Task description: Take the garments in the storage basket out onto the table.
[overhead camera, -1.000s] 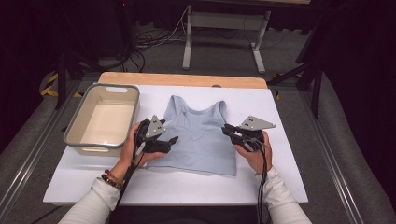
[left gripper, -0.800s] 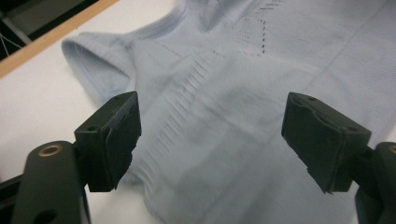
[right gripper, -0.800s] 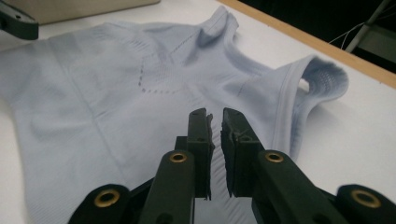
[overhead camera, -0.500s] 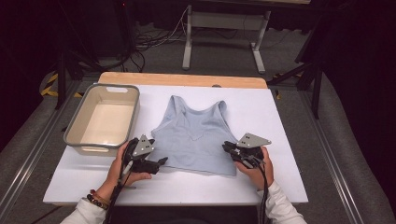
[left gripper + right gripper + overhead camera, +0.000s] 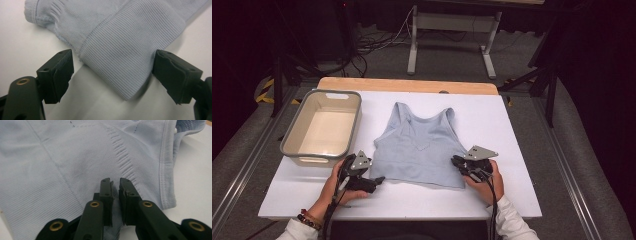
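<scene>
A light blue ribbed tank top (image 5: 419,150) lies flat on the white table (image 5: 512,125), straps pointing away from me. My left gripper (image 5: 376,181) sits at the top's lower left corner. In the left gripper view it (image 5: 112,72) stands wide open, with the hem corner of the top (image 5: 120,37) lying between the two pads. My right gripper (image 5: 456,162) rests on the lower right side of the top. In the right gripper view it (image 5: 115,182) is closed to a narrow slit, pinching a puckered fold of the fabric (image 5: 62,157) near the side seam.
A beige plastic bin (image 5: 356,117) stands empty at the table's left, close to the left gripper. A wooden strip (image 5: 407,85) runs along the far edge. Bare white table lies right of the top and along the near edge.
Both hands have drawn back toward me, from the middle of the top down to its lower corners. The top itself lies where it did.
</scene>
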`<move>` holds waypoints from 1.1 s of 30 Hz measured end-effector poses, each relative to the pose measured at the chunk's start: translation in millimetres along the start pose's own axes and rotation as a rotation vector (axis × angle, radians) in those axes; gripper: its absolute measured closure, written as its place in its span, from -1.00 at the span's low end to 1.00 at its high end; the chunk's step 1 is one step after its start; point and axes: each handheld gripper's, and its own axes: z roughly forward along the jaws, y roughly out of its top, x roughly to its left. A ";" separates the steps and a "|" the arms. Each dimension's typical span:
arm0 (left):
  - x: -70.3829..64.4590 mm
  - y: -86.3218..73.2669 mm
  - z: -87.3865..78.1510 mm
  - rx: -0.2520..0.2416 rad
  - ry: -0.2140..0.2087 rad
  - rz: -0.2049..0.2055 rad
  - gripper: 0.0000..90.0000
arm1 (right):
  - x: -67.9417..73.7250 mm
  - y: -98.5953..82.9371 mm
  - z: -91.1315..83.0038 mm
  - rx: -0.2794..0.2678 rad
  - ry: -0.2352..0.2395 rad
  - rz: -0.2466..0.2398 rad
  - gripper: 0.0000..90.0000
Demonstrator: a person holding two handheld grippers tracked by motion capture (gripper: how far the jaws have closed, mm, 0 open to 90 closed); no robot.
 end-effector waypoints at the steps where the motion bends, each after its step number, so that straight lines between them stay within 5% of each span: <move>1: 0.6 0.1 0.1 0.003 -0.002 -0.006 -0.61 | 0.3 0.1 0.7 0.004 -0.005 -0.006 0.67; 6: 1.8 0.5 0.7 0.011 -0.022 -0.016 -0.61 | -2.6 -0.7 2.0 0.002 -0.019 0.024 0.12; 10: 0.2 0.8 0.7 0.008 -0.040 -0.007 -0.54 | -7.1 -2.4 2.0 -0.001 -0.029 0.050 -0.11; 15: -1.4 2.6 -1.3 0.014 -0.066 0.024 -0.27 | -7.4 -2.1 3.7 0.007 -0.028 0.049 -0.14; 22: -1.1 6.2 -2.1 0.014 -0.086 0.059 0.53 | -6.7 -1.4 4.4 0.008 -0.017 0.048 -0.15; 25: -3.9 7.1 -1.9 0.014 -0.054 0.084 0.85 | -6.8 -1.0 4.8 0.005 -0.011 0.053 -0.15; 30: -9.7 8.1 -2.7 0.021 0.030 0.128 0.88 | -5.8 0.6 3.8 -0.005 -0.038 0.045 -0.07; 33: -8.2 7.4 -4.3 0.010 0.030 0.120 0.88 | -6.3 2.0 0.5 -0.026 -0.051 0.048 0.01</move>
